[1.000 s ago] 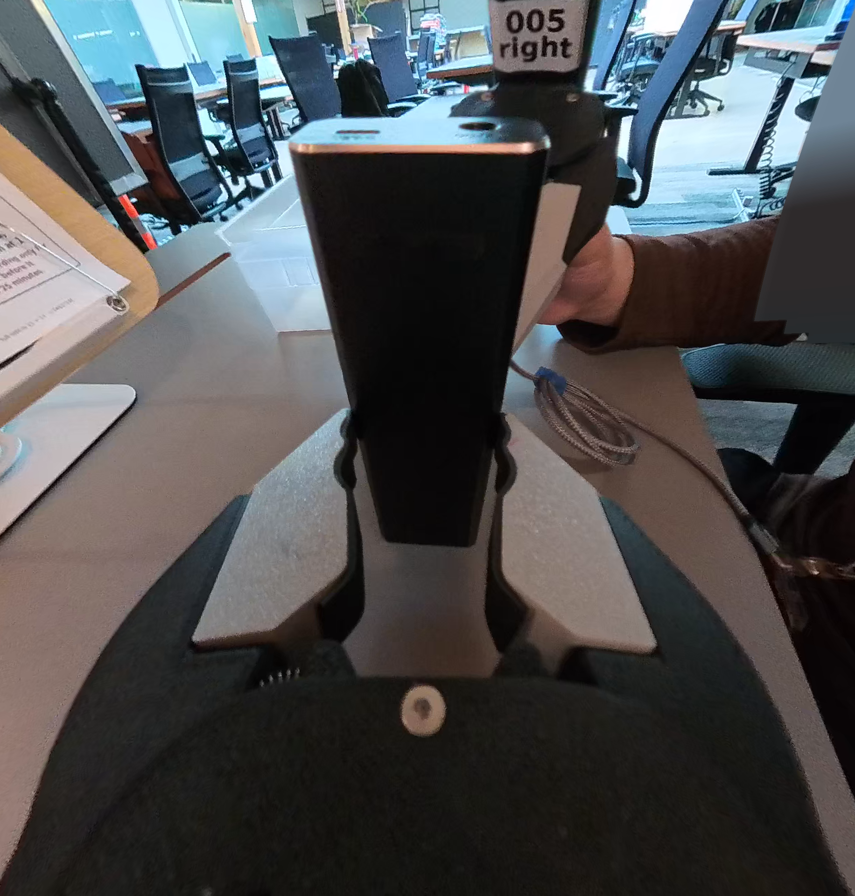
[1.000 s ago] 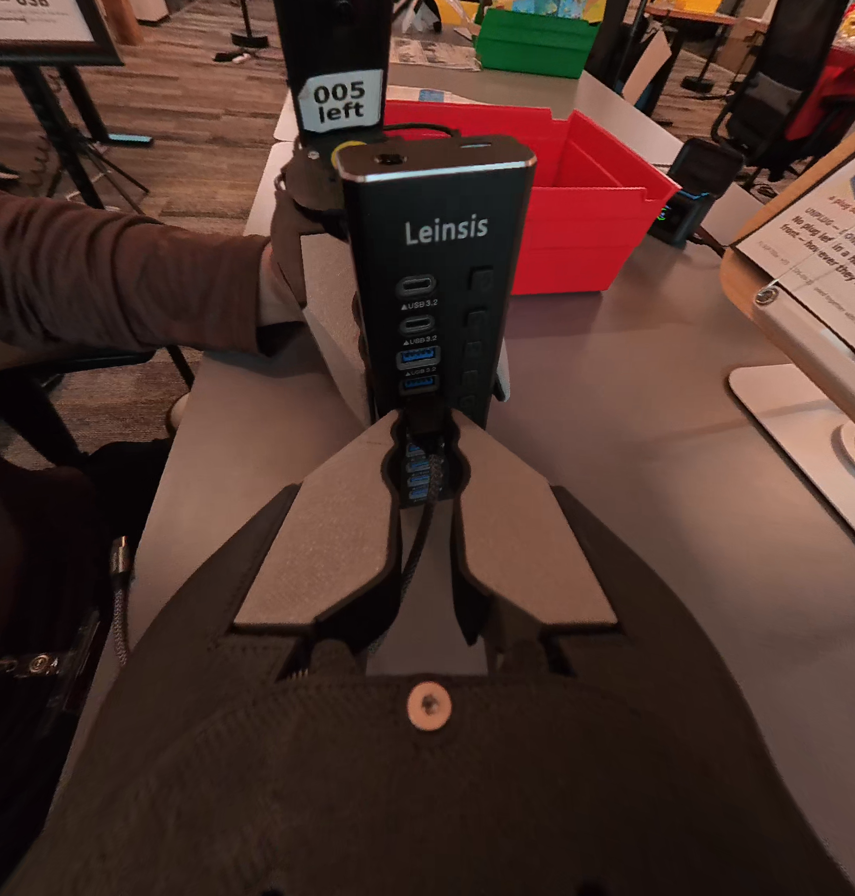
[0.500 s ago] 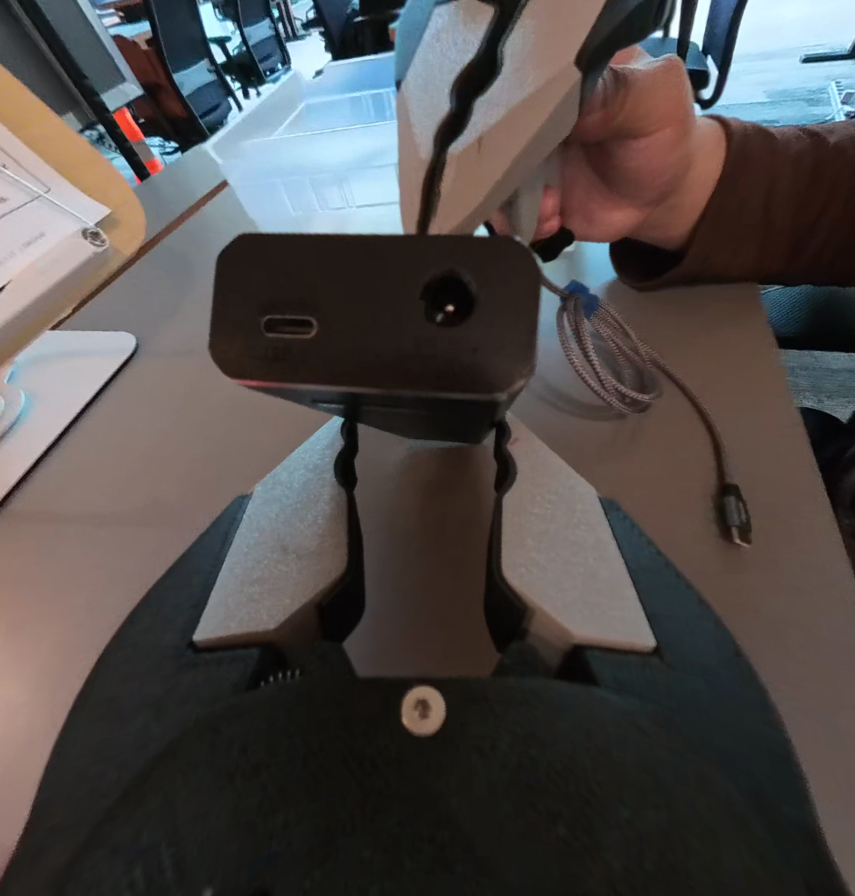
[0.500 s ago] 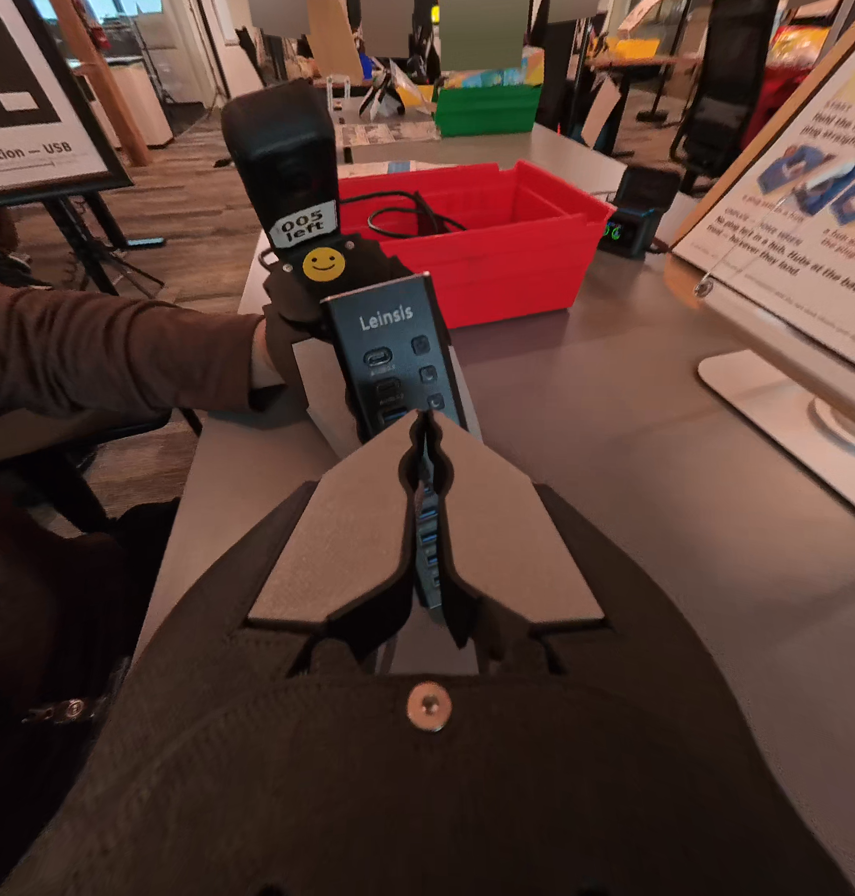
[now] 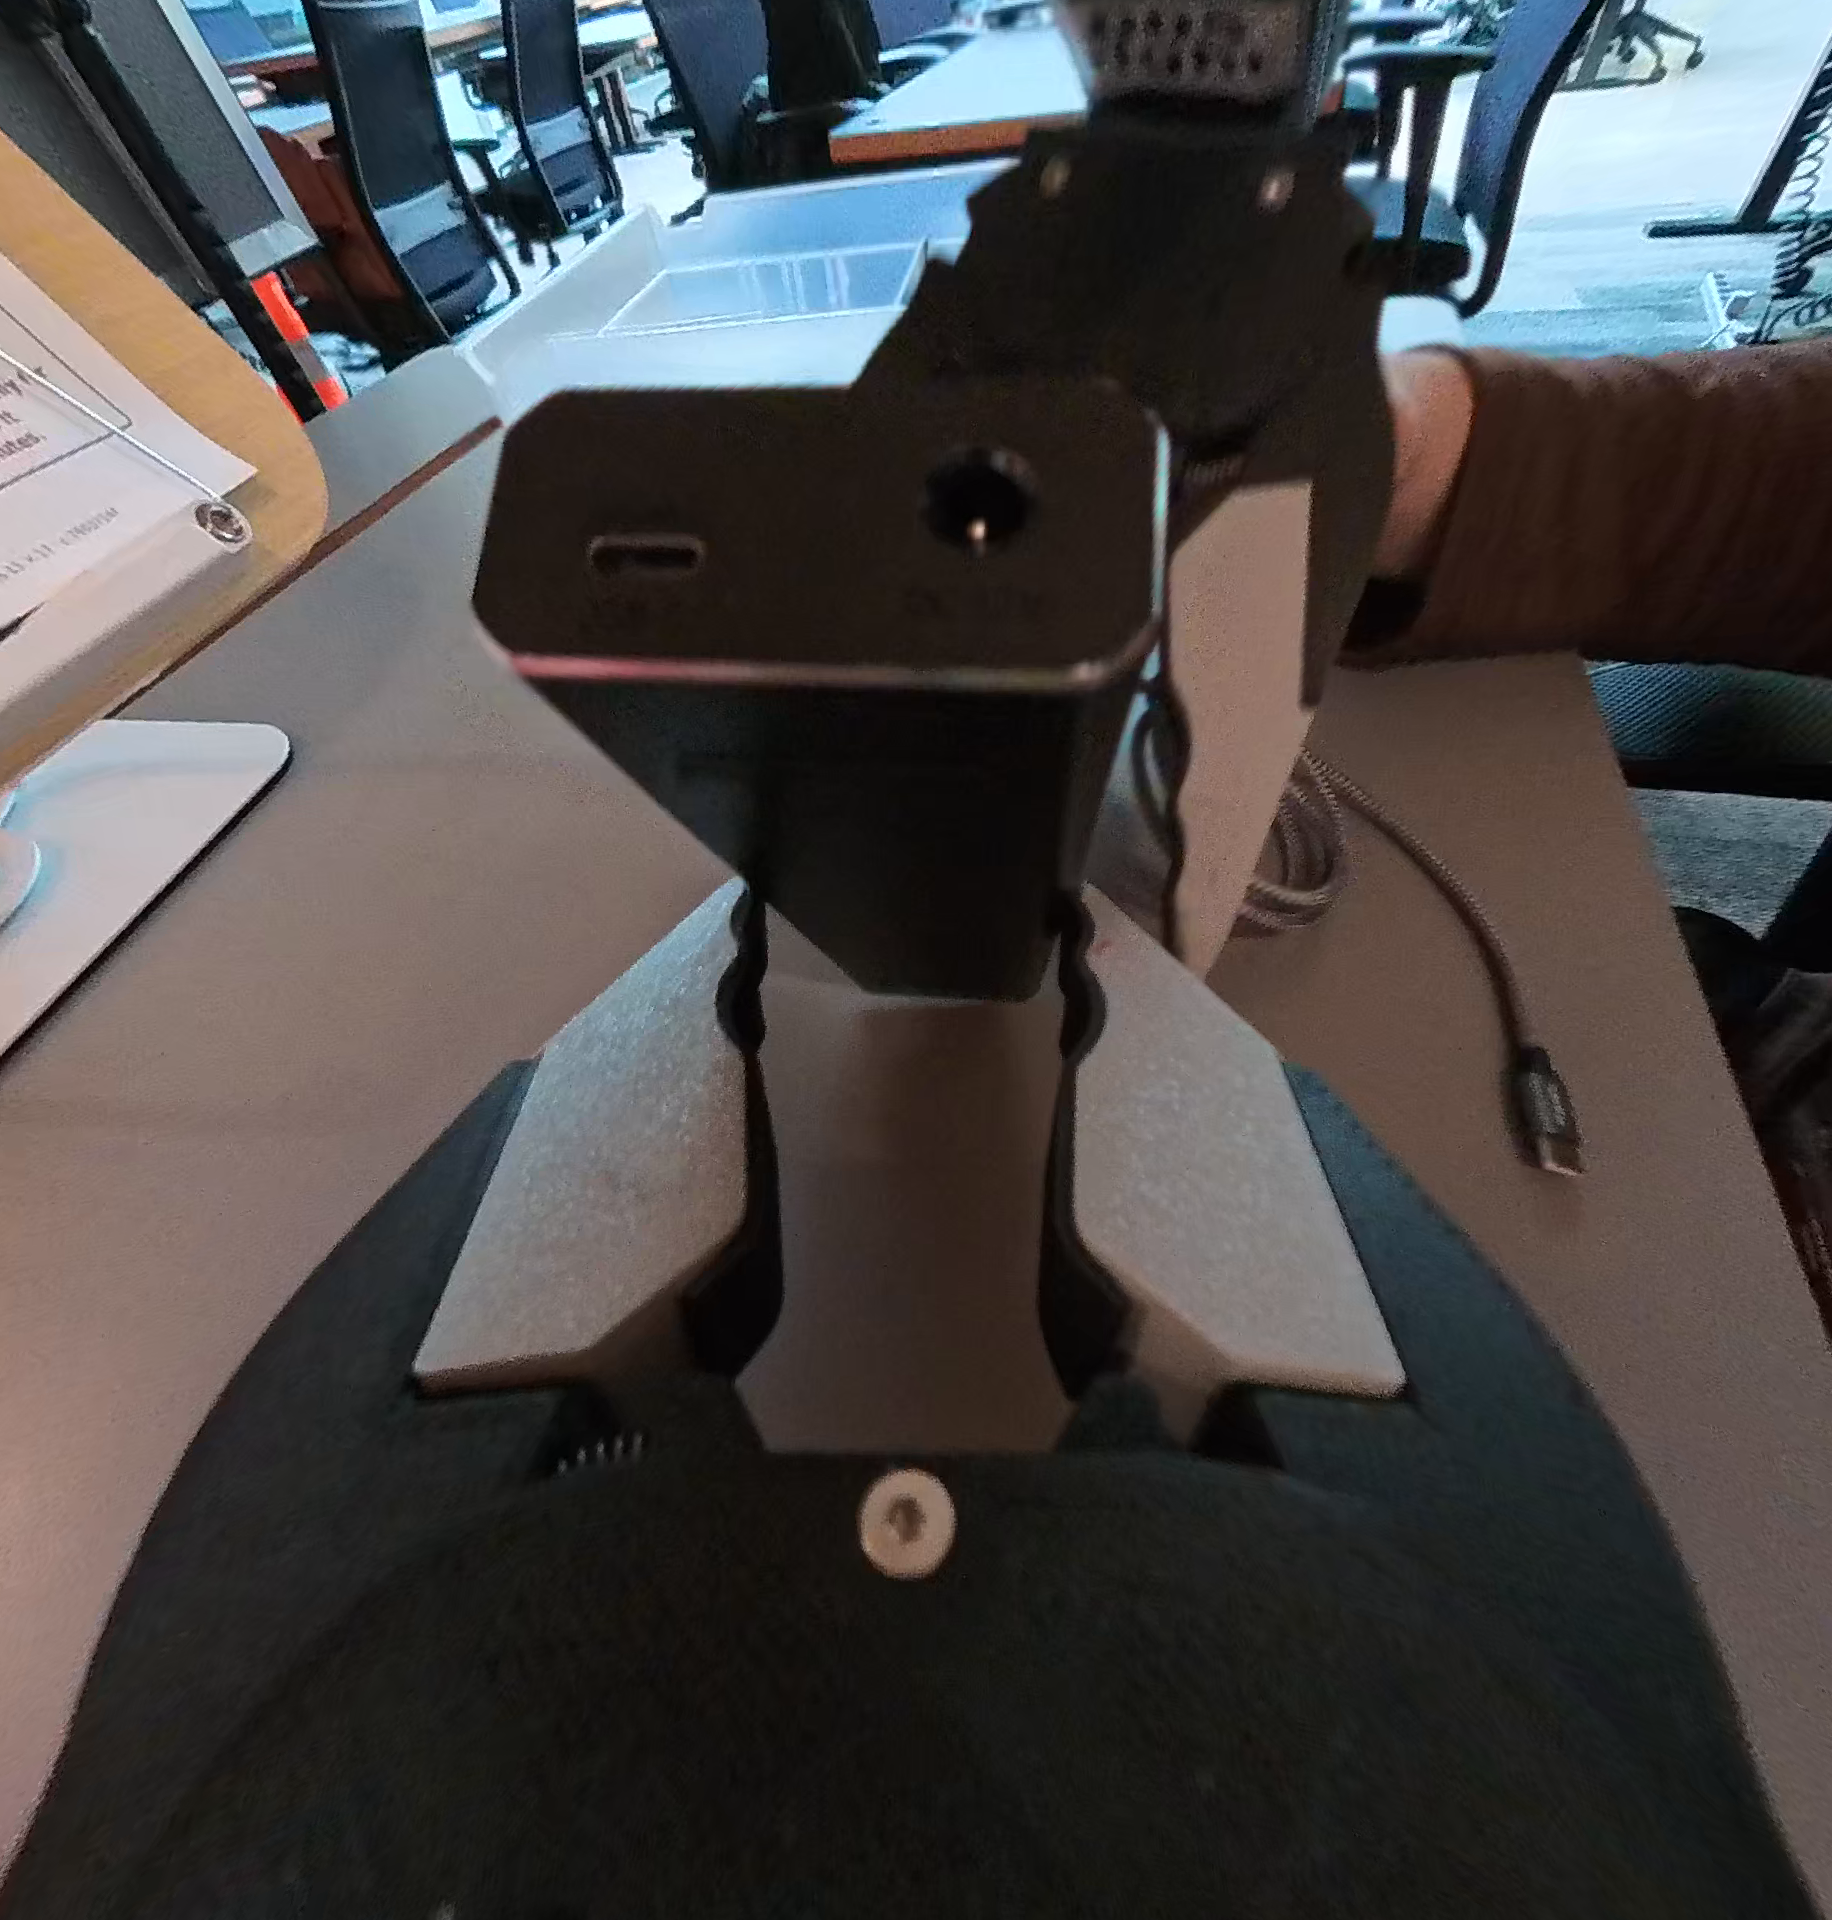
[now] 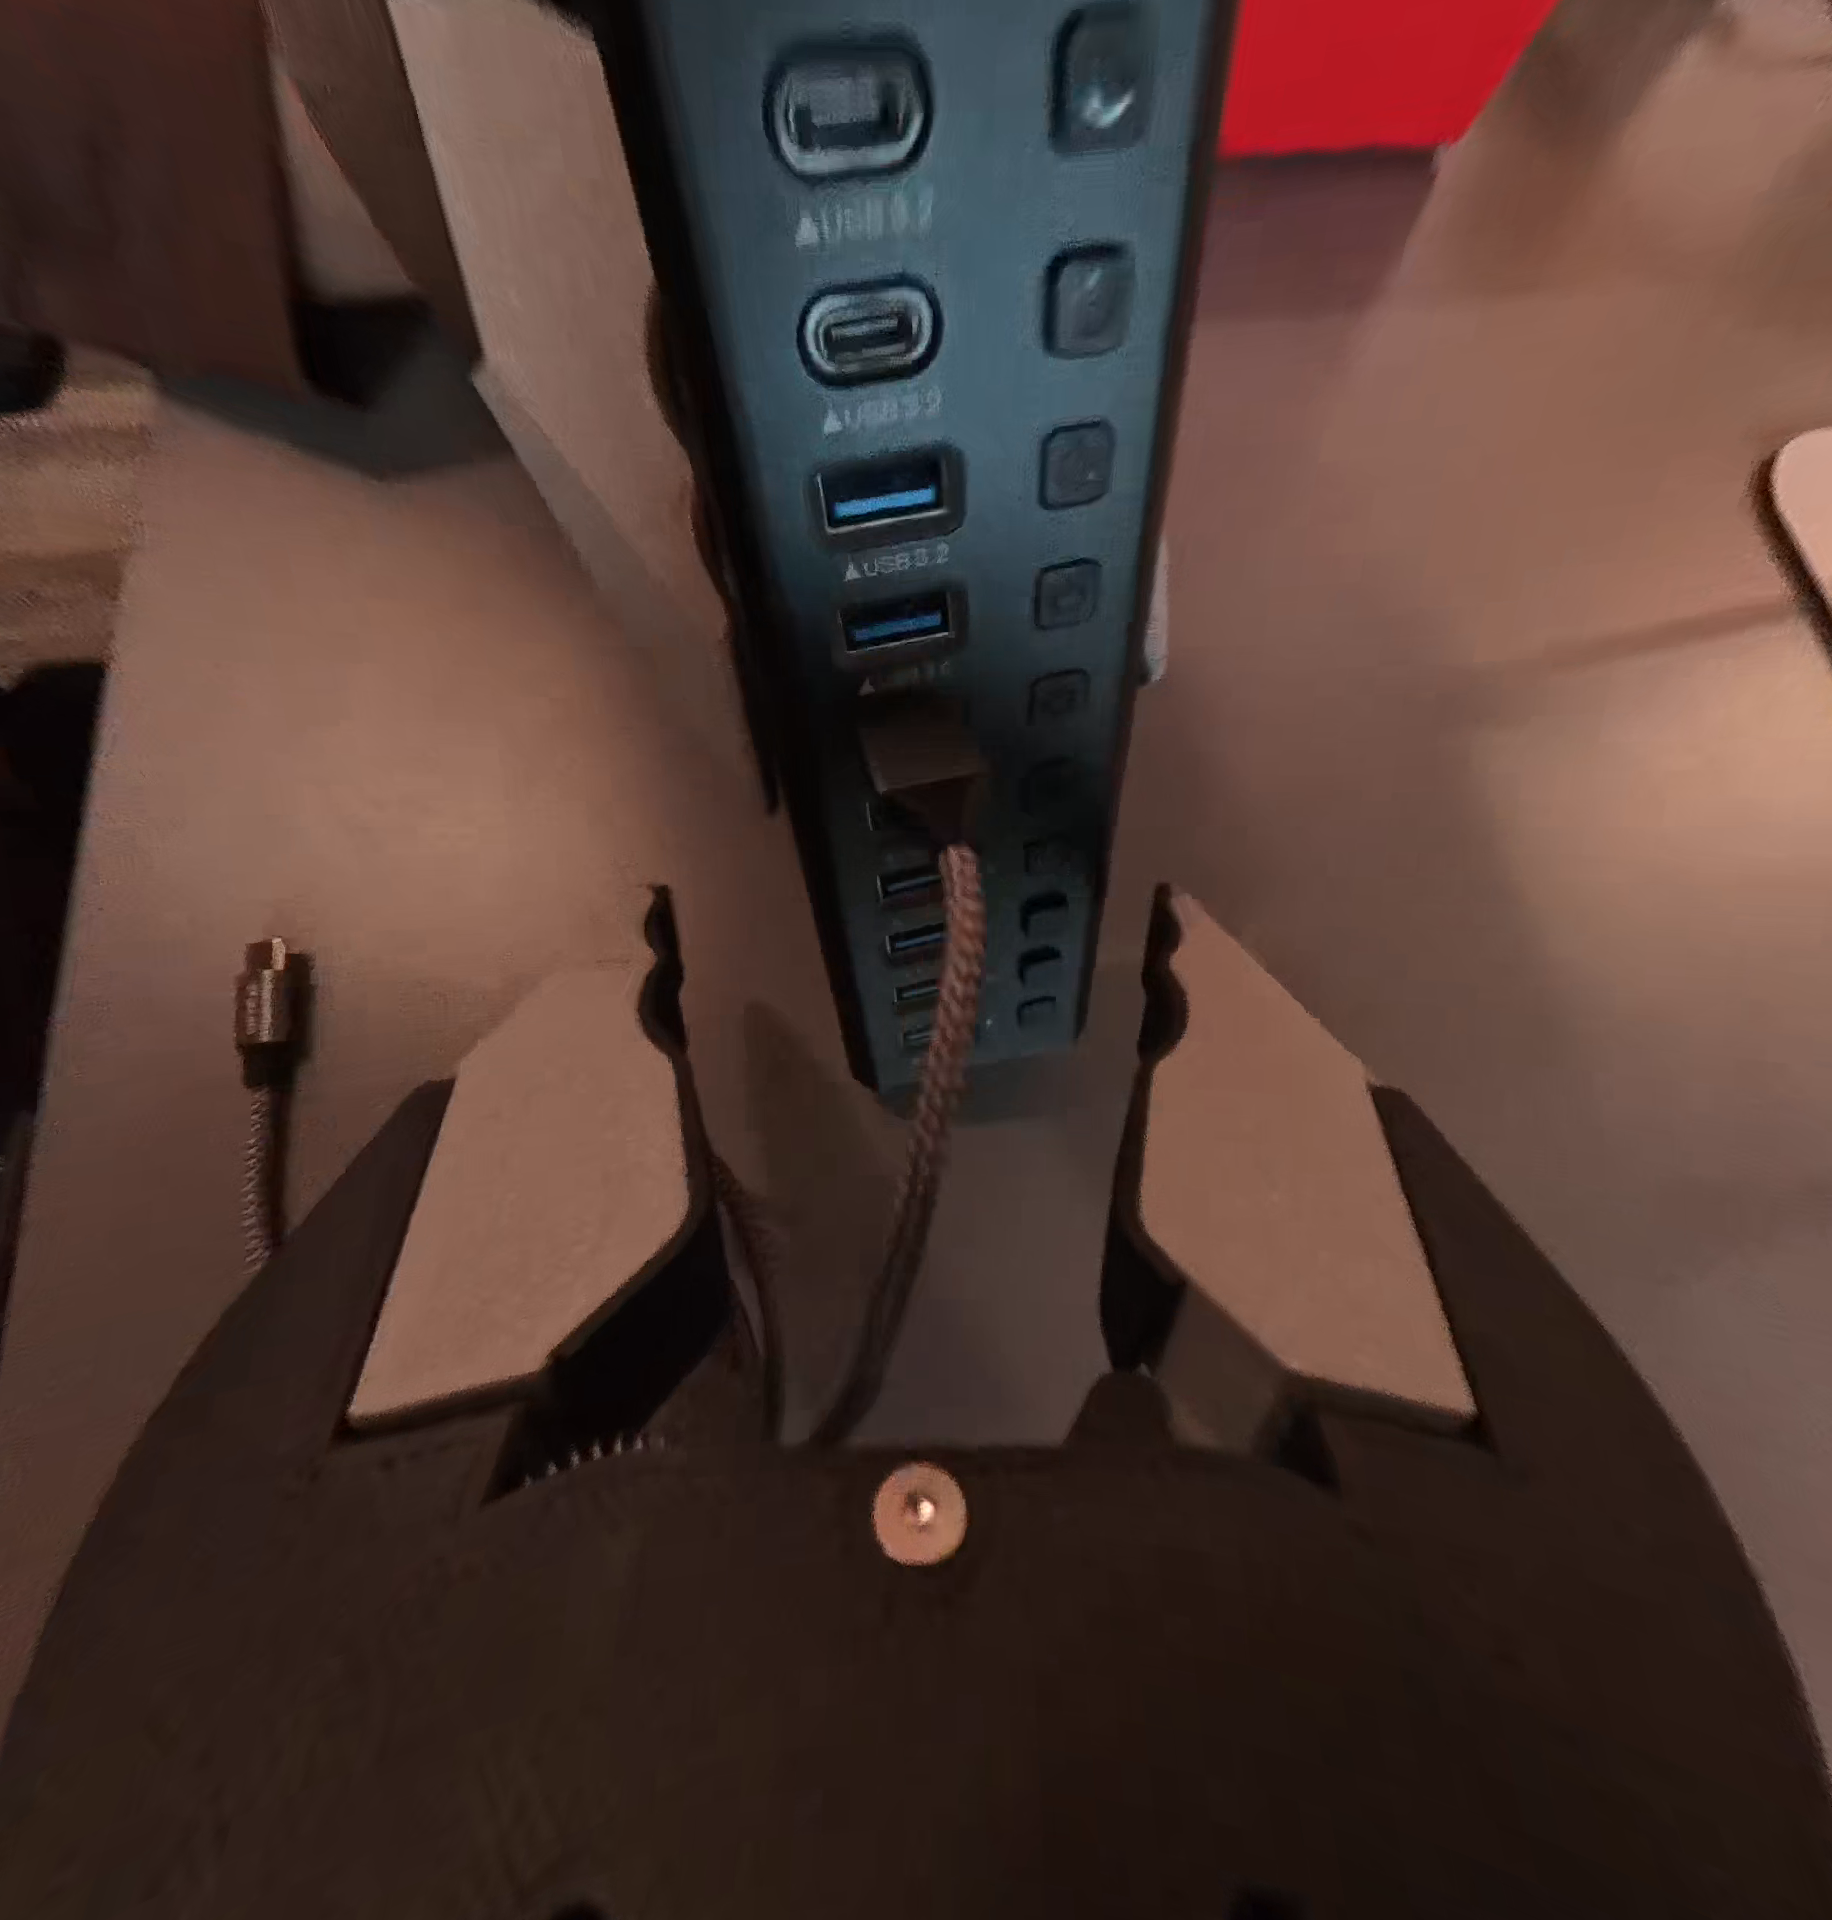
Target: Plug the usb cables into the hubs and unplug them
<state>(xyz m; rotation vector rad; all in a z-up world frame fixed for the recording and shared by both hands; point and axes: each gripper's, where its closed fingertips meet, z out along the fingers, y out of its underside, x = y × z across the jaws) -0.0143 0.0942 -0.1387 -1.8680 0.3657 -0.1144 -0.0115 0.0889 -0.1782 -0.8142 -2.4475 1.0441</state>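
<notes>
My left gripper (image 5: 907, 925) is shut on the lower end of a black USB hub (image 5: 818, 540) and holds it above the grey table (image 5: 392, 831), its end face toward the camera. In the right wrist view the hub's port face (image 6: 995, 416) fills the middle. A braided cable's plug (image 6: 917, 748) sits in one of its ports, and the cable (image 6: 938, 1039) hangs down between my fingers. My right gripper (image 6: 912, 935) is open, jaws wide on either side of the hub's lower end. Its fingers (image 5: 1244, 675) show behind the hub. The cable's coil (image 5: 1307, 862) and free plug (image 5: 1546, 1112) lie on the table.
A wooden stand with a paper sheet (image 5: 112, 468) and its white base (image 5: 112, 821) stand at the left. A clear bin (image 5: 766, 301) sits behind the hub, a red bin (image 6: 1338, 73) beyond it in the right wrist view. A person's sleeve (image 5: 1639, 499) reaches in. The tips of both grippers are at nearly the same place.
My right gripper has opened and let go of the cable plug, which stays in the hub. It has moved closer to the hub. The left gripper has tilted the hub a little upward.
</notes>
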